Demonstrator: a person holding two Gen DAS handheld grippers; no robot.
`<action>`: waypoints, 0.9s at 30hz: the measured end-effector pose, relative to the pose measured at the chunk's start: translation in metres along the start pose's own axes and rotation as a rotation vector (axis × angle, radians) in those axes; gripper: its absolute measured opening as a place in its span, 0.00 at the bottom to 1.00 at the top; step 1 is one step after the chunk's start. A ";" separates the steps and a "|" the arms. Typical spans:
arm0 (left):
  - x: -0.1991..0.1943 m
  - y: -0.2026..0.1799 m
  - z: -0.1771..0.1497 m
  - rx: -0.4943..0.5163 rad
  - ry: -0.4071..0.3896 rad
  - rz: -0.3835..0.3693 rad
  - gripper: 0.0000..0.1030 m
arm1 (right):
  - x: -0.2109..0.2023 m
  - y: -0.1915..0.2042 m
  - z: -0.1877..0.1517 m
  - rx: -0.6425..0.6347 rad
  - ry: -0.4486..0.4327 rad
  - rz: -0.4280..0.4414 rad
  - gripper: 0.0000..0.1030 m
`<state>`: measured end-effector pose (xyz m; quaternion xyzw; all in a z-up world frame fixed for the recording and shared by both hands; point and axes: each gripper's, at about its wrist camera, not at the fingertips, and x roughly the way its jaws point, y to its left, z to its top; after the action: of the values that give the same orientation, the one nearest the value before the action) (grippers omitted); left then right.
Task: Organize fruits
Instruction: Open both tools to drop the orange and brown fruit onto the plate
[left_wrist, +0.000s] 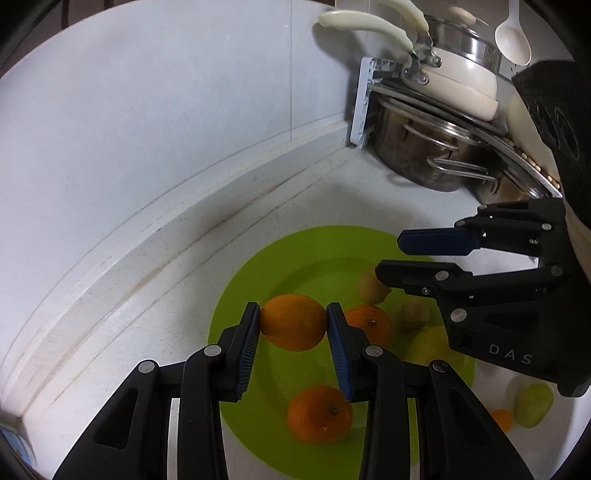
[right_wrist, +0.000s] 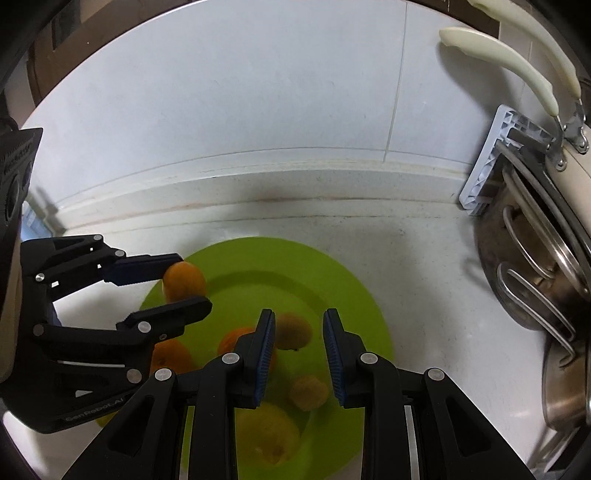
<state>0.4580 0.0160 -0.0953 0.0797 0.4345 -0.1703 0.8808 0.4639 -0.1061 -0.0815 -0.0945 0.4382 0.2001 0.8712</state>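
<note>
surface: a white speckled counter (left_wrist: 155, 325) with a raised ledge at the back, stained along the seam.
room: a kitchen corner; pale tiled wall (left_wrist: 166, 110) behind the counter.
corner clutter: stacked steel pots (left_wrist: 424, 151) and a cream pan (left_wrist: 458, 77) with two cream handles, leaning on a white plastic bracket (left_wrist: 360, 107); one white spoon (left_wrist: 511, 33) above.
plate: one lime green plate (left_wrist: 240, 314) on the counter, below both grippers.
oranges: three in the left view, one gripped orange (left_wrist: 293, 322) and two lying on the plate; a fourth small orange piece sits off the plate to the right.
yellow-green fruit: about four blurred pieces on the plate; one more on the counter (left_wrist: 533, 404) beside the plate.
left gripper (left_wrist: 291, 317): closed on the gripped orange, blue pads pressing both sides, held over the plate.
right gripper (right_wrist: 299, 328): jaws drawn in as far as they go, nothing between them, poised above the fruit on the plate.
</note>
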 end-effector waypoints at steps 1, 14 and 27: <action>0.002 0.000 0.000 0.002 0.004 0.000 0.35 | 0.001 -0.001 0.000 0.000 0.001 0.002 0.27; -0.031 -0.003 0.000 -0.014 -0.047 0.014 0.43 | -0.015 0.006 -0.005 0.000 -0.033 0.012 0.27; -0.106 -0.016 -0.018 -0.010 -0.167 0.049 0.50 | -0.085 0.029 -0.021 -0.017 -0.161 -0.019 0.27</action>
<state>0.3793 0.0301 -0.0223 0.0715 0.3585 -0.1524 0.9182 0.3901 -0.1094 -0.0257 -0.0897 0.3640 0.2025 0.9047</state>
